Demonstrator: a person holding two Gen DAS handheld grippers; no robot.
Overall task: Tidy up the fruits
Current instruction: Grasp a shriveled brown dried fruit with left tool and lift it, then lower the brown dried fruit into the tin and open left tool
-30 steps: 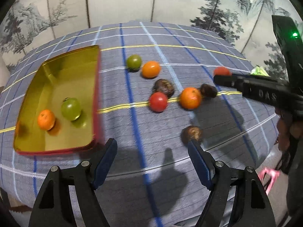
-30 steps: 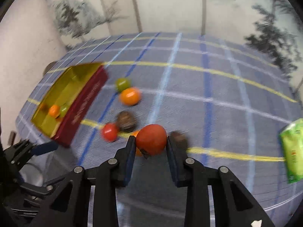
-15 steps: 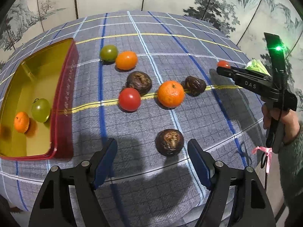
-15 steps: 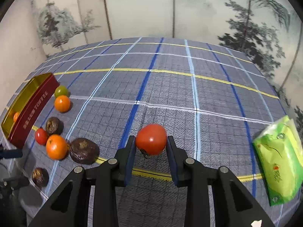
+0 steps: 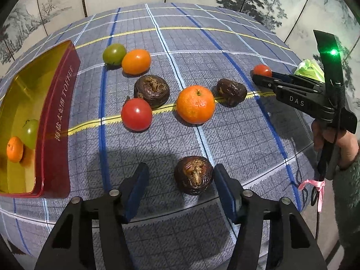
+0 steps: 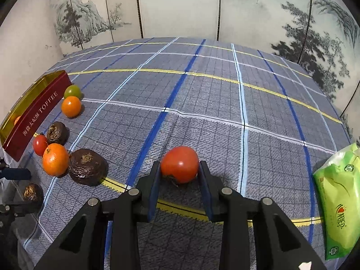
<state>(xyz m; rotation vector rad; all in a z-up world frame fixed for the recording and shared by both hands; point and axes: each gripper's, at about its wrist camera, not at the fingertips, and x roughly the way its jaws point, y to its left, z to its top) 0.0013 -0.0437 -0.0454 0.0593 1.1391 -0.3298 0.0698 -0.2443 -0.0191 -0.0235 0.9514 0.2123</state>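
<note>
A table under a blue plaid cloth (image 5: 202,40) fills the frame. At left sits a red toffee tin (image 5: 60,117). Tomatoes, oranges and dark wrinkled fruits (image 5: 151,87) lie mid-frame, a green packet (image 6: 337,202) at right.

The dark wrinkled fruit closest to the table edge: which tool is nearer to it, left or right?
Left. The left tool is open around the dark wrinkled fruit, one finger on each side. The right tool is far off to the right, shut on a red tomato.
</note>
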